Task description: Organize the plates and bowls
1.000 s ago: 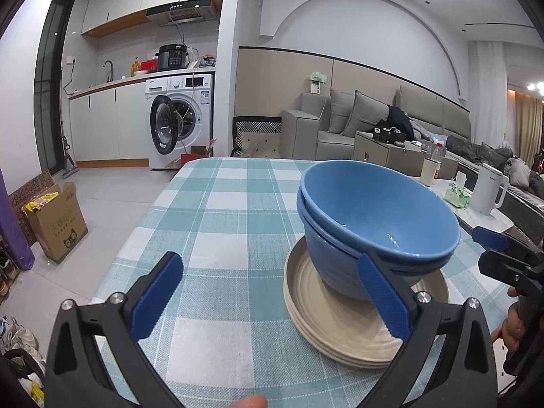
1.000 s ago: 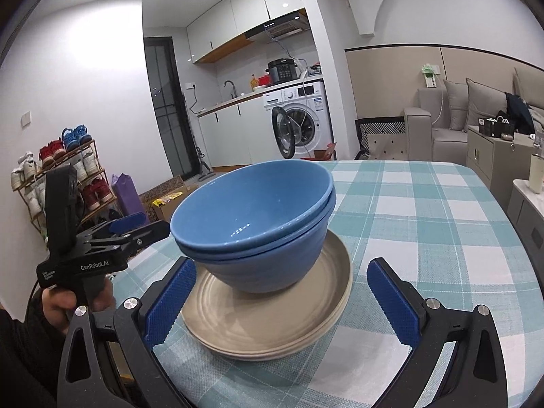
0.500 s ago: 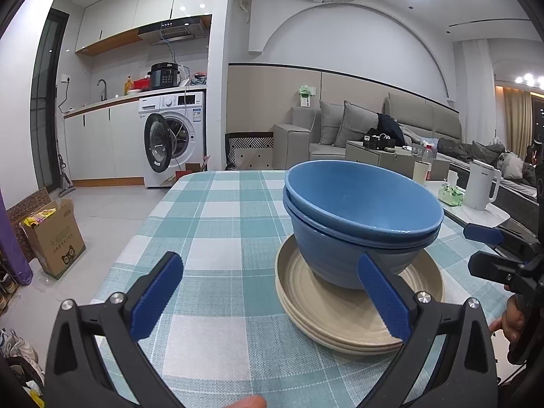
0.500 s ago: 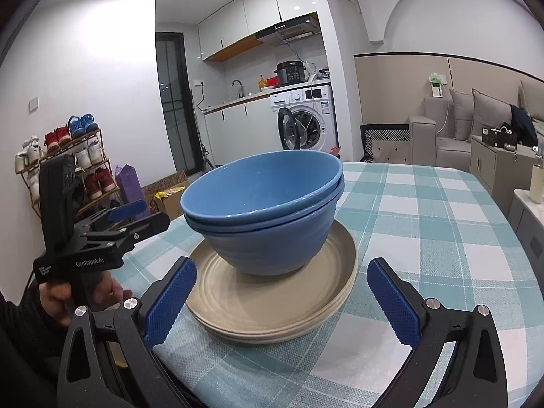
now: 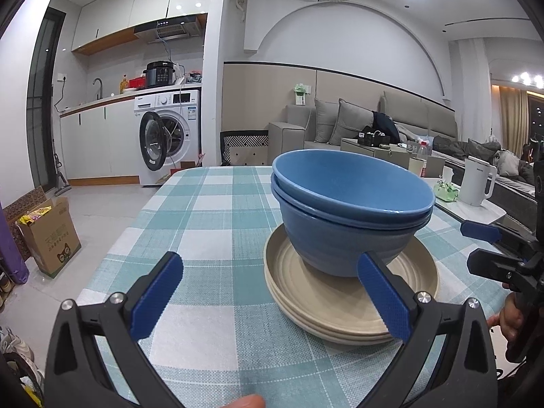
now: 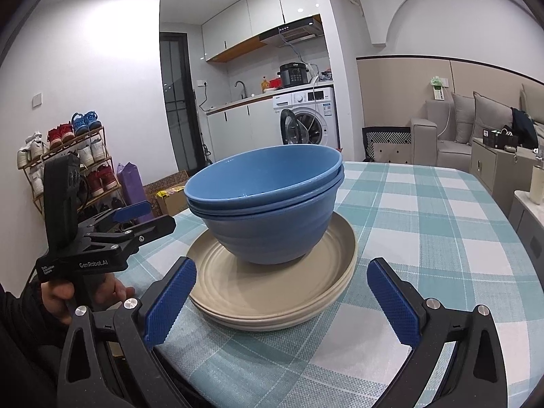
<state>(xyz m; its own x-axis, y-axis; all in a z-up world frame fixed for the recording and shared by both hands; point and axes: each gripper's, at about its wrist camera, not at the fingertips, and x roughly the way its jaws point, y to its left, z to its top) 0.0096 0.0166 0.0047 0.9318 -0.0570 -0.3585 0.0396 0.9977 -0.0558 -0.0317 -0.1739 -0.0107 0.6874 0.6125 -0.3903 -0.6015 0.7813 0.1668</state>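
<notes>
Two blue bowls (image 5: pixel 350 210) (image 6: pixel 268 204) sit nested, one inside the other, on a stack of beige plates (image 5: pixel 340 306) (image 6: pixel 272 295) on the teal checked table (image 5: pixel 210 224) (image 6: pixel 425 224). My left gripper (image 5: pixel 268 265) is open and empty, just short of the stack and left of it, with its right finger in front of the lower bowl. My right gripper (image 6: pixel 280 265) is also open and empty, and the plates lie between its fingers but farther off. Each gripper shows in the other's view, the right gripper (image 5: pixel 467 248) at the right and the left gripper (image 6: pixel 161 216) at the left, both held by a hand.
A cardboard box (image 5: pixel 47 234) stands on the floor left of the table, and a washing machine (image 5: pixel 166 136) with its door open is behind. A white kettle (image 5: pixel 476 183) sits on a side surface at the right. A shoe rack (image 6: pixel 64 159) lines the left wall.
Both grippers have sunk lower and levelled out, so the bowls now show more from the side. The bowls and plates have not moved, and both grippers have stayed open.
</notes>
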